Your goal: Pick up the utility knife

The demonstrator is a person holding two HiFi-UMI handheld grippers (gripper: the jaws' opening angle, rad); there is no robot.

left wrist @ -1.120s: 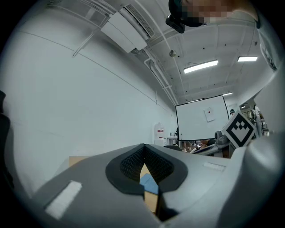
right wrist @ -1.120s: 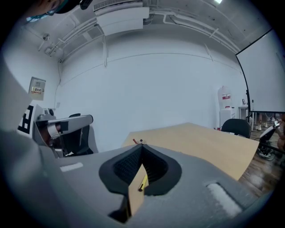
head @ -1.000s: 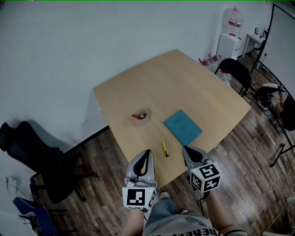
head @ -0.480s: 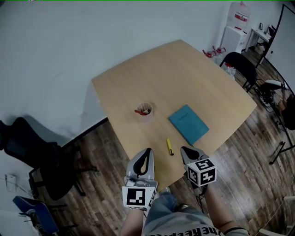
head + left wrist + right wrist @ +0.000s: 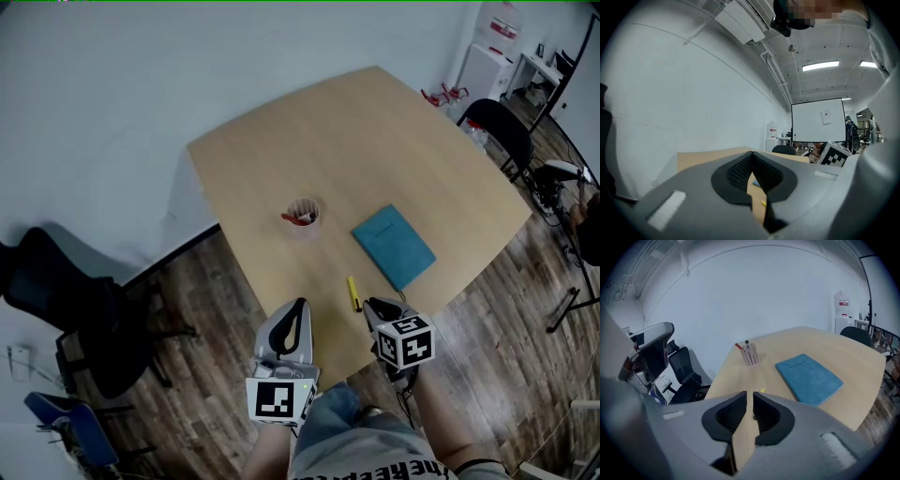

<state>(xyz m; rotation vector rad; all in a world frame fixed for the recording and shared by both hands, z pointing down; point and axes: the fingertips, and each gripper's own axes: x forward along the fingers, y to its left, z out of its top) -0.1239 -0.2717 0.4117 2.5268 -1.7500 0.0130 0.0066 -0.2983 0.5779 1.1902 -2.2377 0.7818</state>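
Head view, items as they lie, each placed against the blue notebook (image 5: 394, 246).

1. Counter (image 5: 356, 141): pale wood. It carries the blue notebook, which lies flat and closed toward my right.
2. Utility knife (image 5: 353, 292): yellow and slim, flat on the counter. It is near the notebook's nearest corner, on my side of it and a little left. It is apart from the notebook and close to the counter's near edge. Nothing grips it.
3. Pen cup (image 5: 302, 215): upright, with a red item inside. It stands left of the notebook and well apart from it.
4. My right gripper (image 5: 370, 305): on my side of the notebook and tilted down toward the counter. Its tip is just beside the knife's near end, and I cannot tell whether they touch. Its fingers (image 5: 733, 416) are parting, with a narrow slit between them. Only bare counter shows in the slit, and the knife's yellow end peeks out just past the tips. Its marker cube (image 5: 405, 342) sits behind the fingers.
5. My left gripper (image 5: 298, 305): left of the notebook and nearer me, beyond the knife from it. It is held about level, over the counter's near edge. Its fingers (image 5: 736, 173) are pressed together at the tips, with nothing between them.
6. Black office chair (image 5: 56, 291): far left of the notebook, off the counter on the wooden floor (image 5: 216, 309).
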